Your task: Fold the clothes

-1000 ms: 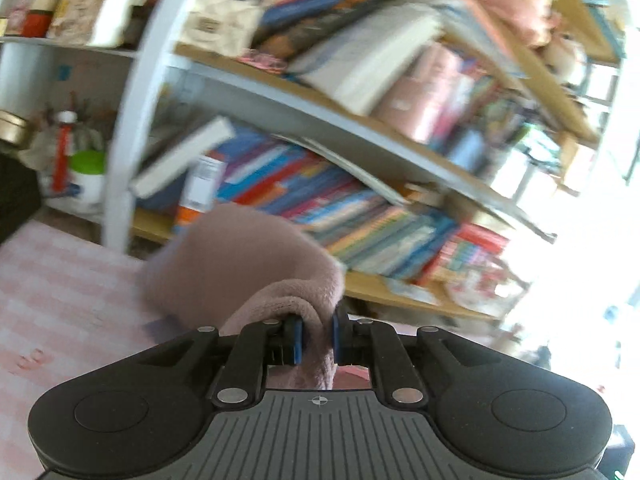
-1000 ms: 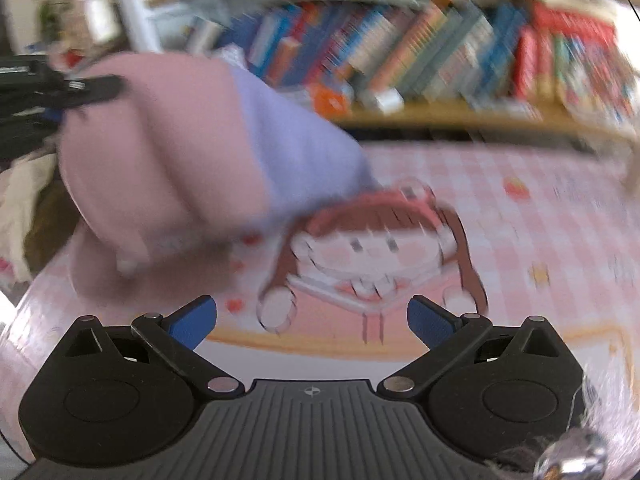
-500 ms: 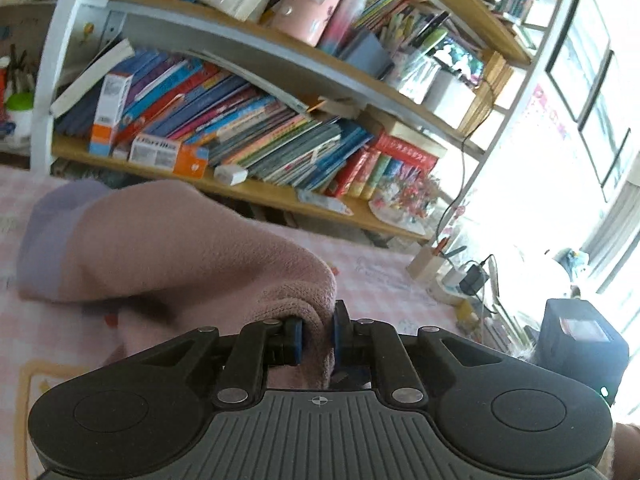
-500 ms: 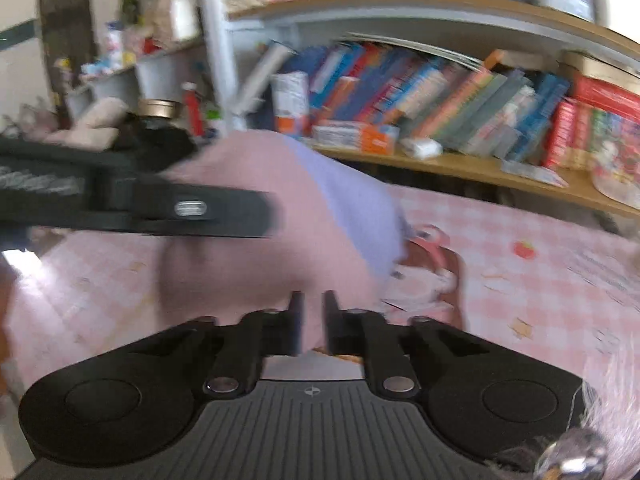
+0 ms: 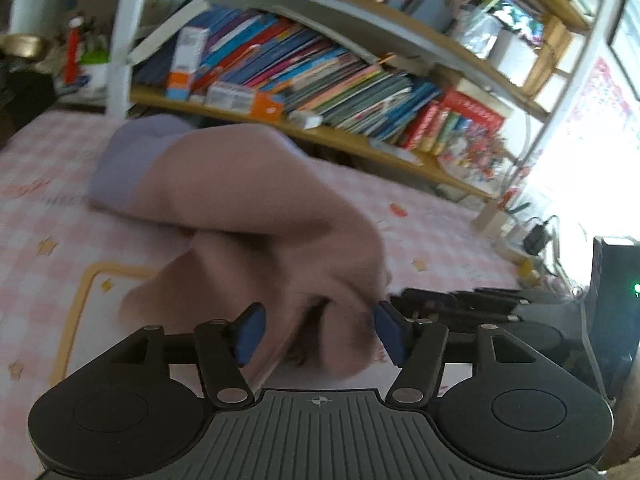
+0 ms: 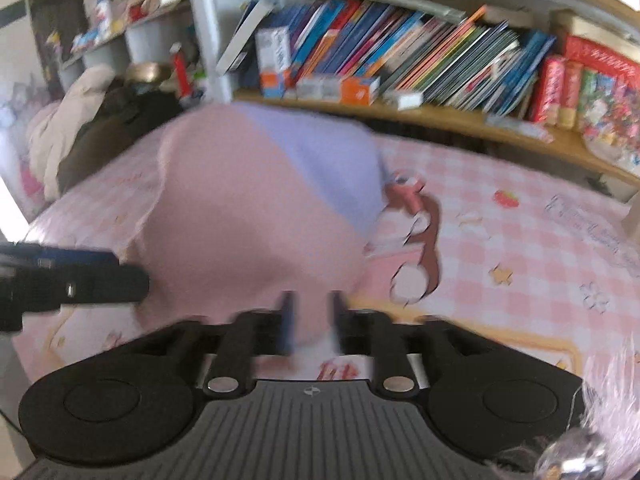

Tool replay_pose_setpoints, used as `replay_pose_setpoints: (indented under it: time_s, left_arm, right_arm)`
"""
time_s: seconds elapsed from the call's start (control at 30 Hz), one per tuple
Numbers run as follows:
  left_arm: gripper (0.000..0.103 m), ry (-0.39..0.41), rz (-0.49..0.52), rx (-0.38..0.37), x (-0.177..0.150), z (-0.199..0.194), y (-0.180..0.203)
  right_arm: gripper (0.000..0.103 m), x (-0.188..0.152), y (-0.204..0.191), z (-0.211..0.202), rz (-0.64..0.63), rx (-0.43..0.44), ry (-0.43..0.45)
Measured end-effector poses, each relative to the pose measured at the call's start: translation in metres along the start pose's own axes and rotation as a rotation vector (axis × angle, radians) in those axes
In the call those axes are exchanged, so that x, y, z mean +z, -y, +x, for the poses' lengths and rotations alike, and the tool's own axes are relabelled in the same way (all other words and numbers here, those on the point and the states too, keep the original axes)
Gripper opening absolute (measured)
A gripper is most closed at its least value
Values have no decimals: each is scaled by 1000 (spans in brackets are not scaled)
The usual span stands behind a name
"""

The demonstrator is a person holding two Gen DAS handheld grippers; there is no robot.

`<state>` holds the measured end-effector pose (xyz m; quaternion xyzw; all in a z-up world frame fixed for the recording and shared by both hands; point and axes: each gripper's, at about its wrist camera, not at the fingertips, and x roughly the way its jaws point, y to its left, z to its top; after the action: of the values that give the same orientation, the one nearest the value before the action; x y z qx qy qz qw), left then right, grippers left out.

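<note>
A bookshelf [image 5: 320, 72] crammed with bright picture books runs behind a worktop covered in a pink checked cloth [image 6: 540, 248] printed with a cartoon girl. On that cloth lies the task's garment, a soft pink fleece garment [image 5: 256, 208] with a lilac band [image 6: 320, 160] at its far end, bunched into a loose heap.

The left gripper [image 5: 318, 332] has just been opening: its jaws stand apart with the near fold of fleece slack between them, the blue pads no longer pressing it. The right gripper [image 6: 310, 320] has likewise been opening, and its jaws stand a little apart around the near edge, though blur hides whether the pads touch cloth.

This looks like the release after a fold was laid down. Next, I judge, both grippers need to back clear, then find an edge to square up.

Motion smear hides the garment's seams and shape, and its underside is out of view. Each gripper shows in the other's view only as a dark bar.
</note>
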<state>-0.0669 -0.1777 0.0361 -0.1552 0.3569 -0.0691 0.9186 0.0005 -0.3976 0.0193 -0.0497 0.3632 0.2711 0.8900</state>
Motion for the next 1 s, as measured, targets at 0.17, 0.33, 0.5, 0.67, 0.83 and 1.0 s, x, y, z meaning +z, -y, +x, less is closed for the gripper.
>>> replay_pose_setpoints:
  time_s: [0.17,0.33,0.5,0.67,0.83,1.0]
  left_arm:
    - [69,-32,-47,89,-15,-5,-17]
    - [69,-52,-86,214,-23,-2,-39]
    - [69,-88,-213,238,-15,17,-76]
    - [69,-142,-326,193,-10,40,-103]
    - [66,-137,-377,190,1,54,-115]
    - [35,-140,-364,174,13,68,-120]
  right_arm:
    - [59,-13,-21,7,-94,67,-71]
    - [64,-16,-38,8,-177,98,-74]
    - [67,-14,-43,10,-214,69,-75]
    - [67,-7,-40,11,-199,-1,-45]
    - [68,-6,-48,7,-210,6,-73]
    - [75,-10,-65,17,-231,28,-155]
